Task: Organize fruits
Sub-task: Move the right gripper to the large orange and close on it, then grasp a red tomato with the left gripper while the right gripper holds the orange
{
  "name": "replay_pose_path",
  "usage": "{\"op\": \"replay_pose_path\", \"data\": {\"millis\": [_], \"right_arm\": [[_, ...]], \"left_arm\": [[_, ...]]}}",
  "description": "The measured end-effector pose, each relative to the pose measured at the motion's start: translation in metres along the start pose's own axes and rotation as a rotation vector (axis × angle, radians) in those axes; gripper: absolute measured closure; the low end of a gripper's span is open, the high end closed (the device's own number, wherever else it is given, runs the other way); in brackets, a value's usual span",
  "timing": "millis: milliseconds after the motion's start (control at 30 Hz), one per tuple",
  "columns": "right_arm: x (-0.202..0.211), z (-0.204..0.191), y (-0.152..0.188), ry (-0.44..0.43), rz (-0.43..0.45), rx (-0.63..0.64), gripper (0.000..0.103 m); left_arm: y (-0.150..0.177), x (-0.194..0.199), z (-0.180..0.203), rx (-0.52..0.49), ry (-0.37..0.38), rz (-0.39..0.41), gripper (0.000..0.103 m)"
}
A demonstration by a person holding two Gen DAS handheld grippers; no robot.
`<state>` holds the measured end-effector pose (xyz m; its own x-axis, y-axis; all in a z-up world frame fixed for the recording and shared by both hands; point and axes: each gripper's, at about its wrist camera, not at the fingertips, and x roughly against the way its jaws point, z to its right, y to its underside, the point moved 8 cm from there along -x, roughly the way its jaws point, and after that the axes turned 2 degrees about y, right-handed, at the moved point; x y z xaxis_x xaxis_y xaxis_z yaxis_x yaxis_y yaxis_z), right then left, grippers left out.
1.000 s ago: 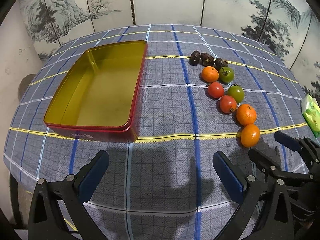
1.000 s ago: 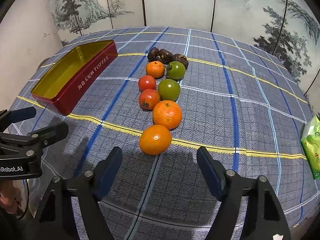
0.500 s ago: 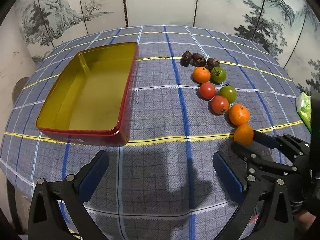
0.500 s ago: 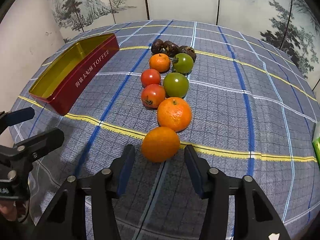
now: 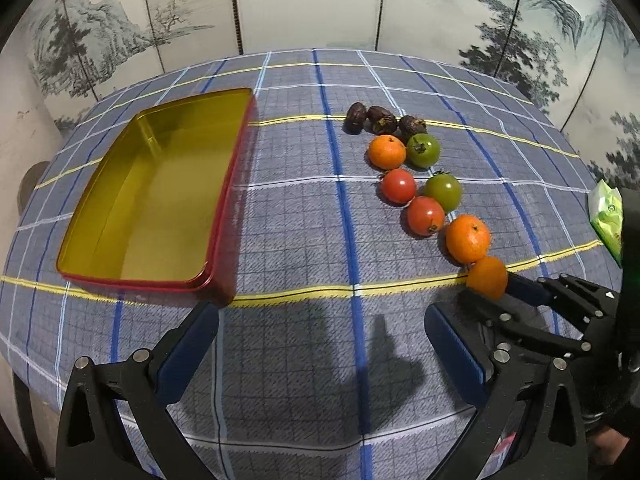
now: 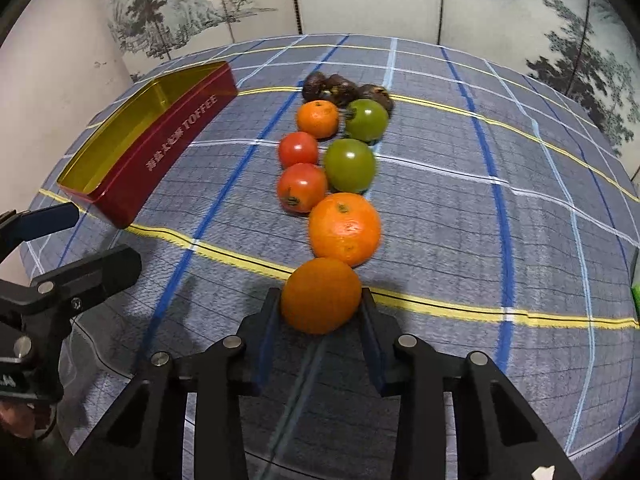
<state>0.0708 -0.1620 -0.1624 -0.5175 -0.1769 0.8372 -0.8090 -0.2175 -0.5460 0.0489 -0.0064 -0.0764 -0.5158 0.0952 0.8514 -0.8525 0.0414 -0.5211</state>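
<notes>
The right tongs [image 6: 321, 307] had just closed on the nearest orange [image 6: 321, 295], both pads pressing its sides as it sat on the checked tablecloth [image 6: 460, 208]. Just beyond it, touching, lay a second orange [image 6: 345, 229], then two red tomatoes [image 6: 302, 187], two green tomatoes [image 6: 349, 165], a third orange [image 6: 317, 119] and some dark wrinkled fruits [image 6: 340, 89] at the far end of the line. The left tongs [image 5: 320, 344] hung wide open with nothing between the jaws, just short of the red tin [image 5: 160, 184], which lay ahead of them and to their left, its gold inside bare. A green packet [image 5: 606, 216] lay at the cloth's edge, beyond the right tongs.
</notes>
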Motion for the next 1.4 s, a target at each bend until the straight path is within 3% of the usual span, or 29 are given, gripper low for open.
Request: {"op": "replay_pose_path", "data": {"millis": [167, 333, 633, 967, 1233, 1400], "right_arm": [[0.009, 0.032, -0.002, 0.050, 0.019, -0.048, 0.069], [0.012, 0.068, -0.006, 0.099, 0.031, -0.096, 0.069], [0.001, 0.111, -0.015, 0.134, 0.068, -0.152, 0.069], [-0.007, 0.124, -0.022, 0.142, 0.103, -0.135, 0.069], [-0.007, 0.126, -0.021, 0.129, 0.116, -0.143, 0.069], [-0.007, 0.127, -0.021, 0.126, 0.118, -0.146, 0.069]], "left_arm": [[-0.007, -0.005, 0.014, -0.029, 0.022, 0.002, 0.003], [-0.017, -0.019, 0.023, -0.021, 0.059, -0.028, 0.015], [-0.039, -0.043, 0.044, -0.016, 0.129, -0.069, 0.026], [-0.056, -0.066, 0.062, 0.000, 0.158, -0.115, 0.033], [-0.064, -0.083, 0.066, 0.031, 0.187, -0.167, 0.050], [-0.061, -0.087, 0.066, 0.026, 0.198, -0.183, 0.053]]}}
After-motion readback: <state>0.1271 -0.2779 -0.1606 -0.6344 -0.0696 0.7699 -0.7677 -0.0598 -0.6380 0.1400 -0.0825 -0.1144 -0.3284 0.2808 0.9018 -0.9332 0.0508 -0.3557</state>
